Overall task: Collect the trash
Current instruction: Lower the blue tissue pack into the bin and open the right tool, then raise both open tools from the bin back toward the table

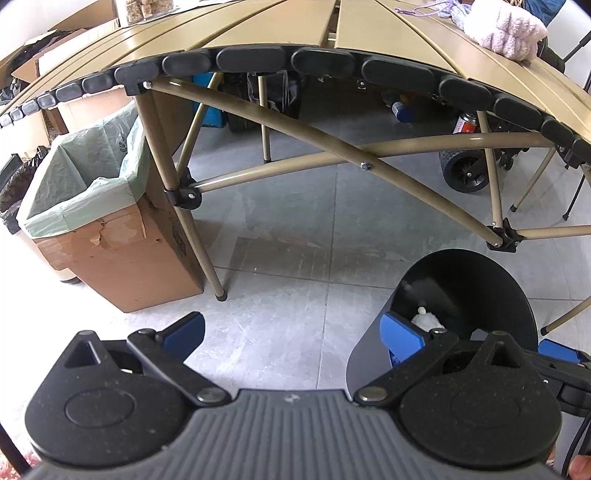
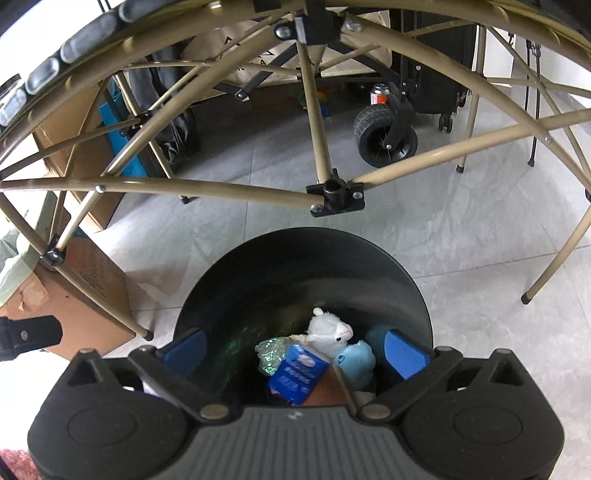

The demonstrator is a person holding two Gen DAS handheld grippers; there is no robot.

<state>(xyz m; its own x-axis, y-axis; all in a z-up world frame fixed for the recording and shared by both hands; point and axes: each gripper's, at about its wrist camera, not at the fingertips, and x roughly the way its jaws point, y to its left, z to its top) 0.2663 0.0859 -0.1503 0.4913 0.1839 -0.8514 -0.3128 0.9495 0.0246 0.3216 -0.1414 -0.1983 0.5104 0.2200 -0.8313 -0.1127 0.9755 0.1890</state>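
A black round trash bin (image 2: 295, 266) stands on the grey tile floor in front of a tan folding table. In the right wrist view it holds a white plush animal (image 2: 328, 332), a light blue plush (image 2: 356, 358), a blue carton (image 2: 297, 376) and a crinkled clear wrapper (image 2: 269, 352). My right gripper (image 2: 295, 350) is open and empty, right above the bin's mouth. My left gripper (image 1: 291, 332) is open and empty over the floor, left of the bin (image 1: 469, 295); the white plush (image 1: 424, 319) shows inside.
The tan slatted table (image 1: 258, 33) with crossed legs (image 1: 332, 147) fills the upper view. A cardboard box with a green liner bag (image 1: 92, 206) stands left of the table leg. A pink fluffy item (image 1: 506, 29) lies on the table. A wheeled cart (image 2: 384, 136) and bags stand under it.
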